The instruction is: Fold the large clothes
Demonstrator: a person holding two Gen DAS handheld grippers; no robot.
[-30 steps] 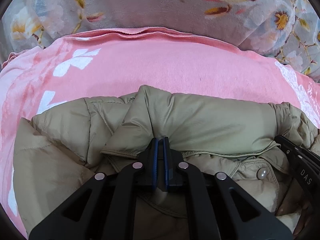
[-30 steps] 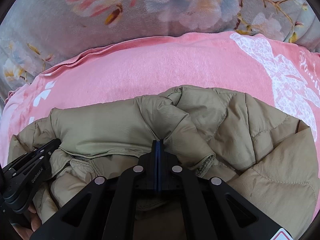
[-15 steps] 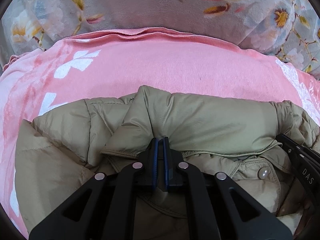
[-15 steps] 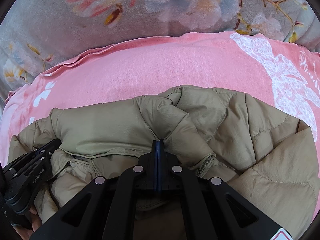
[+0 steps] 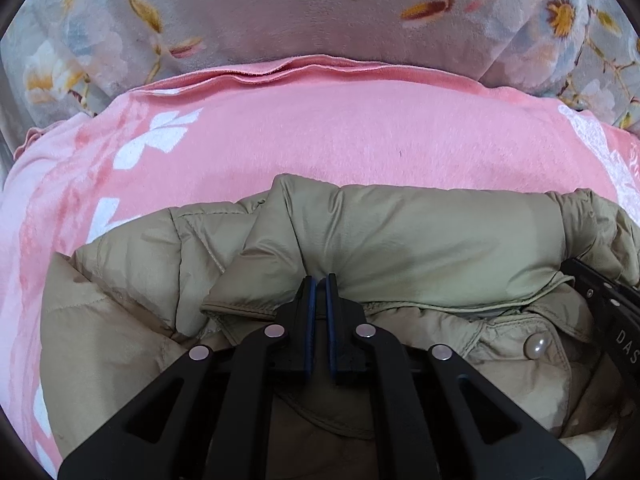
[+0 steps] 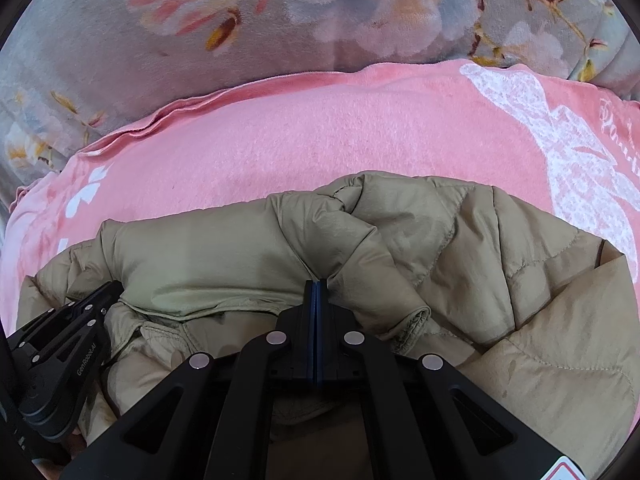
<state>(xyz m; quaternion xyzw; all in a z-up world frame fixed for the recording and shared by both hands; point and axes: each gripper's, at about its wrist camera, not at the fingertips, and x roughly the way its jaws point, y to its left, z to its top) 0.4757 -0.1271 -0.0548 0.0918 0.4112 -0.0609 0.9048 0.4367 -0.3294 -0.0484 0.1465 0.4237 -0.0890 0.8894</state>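
A khaki padded jacket (image 5: 420, 240) lies bunched on a pink blanket (image 5: 340, 132), collar side toward me. My left gripper (image 5: 319, 280) is shut on a fold of the collar, with a thin strip of fabric between its blue pads. In the right wrist view the same jacket (image 6: 200, 256) fills the lower half, and my right gripper (image 6: 316, 282) is shut on the collar fold at its other end. Each gripper shows in the other's view: the right gripper (image 5: 600, 308) at the far right, the left gripper (image 6: 60, 352) at the lower left. A pearl button (image 5: 536, 347) sits near the collar.
The pink blanket (image 6: 320, 128) carries white flower prints and ends in a frilled edge at the back. Beyond it lies a grey floral quilt (image 5: 280, 12), also seen as the quilt (image 6: 120, 40) in the right wrist view. Part of a hand shows under the left gripper at bottom left.
The left gripper has rolled very slightly; both grips on the collar hold, and the jacket and the right gripper stay where they were.
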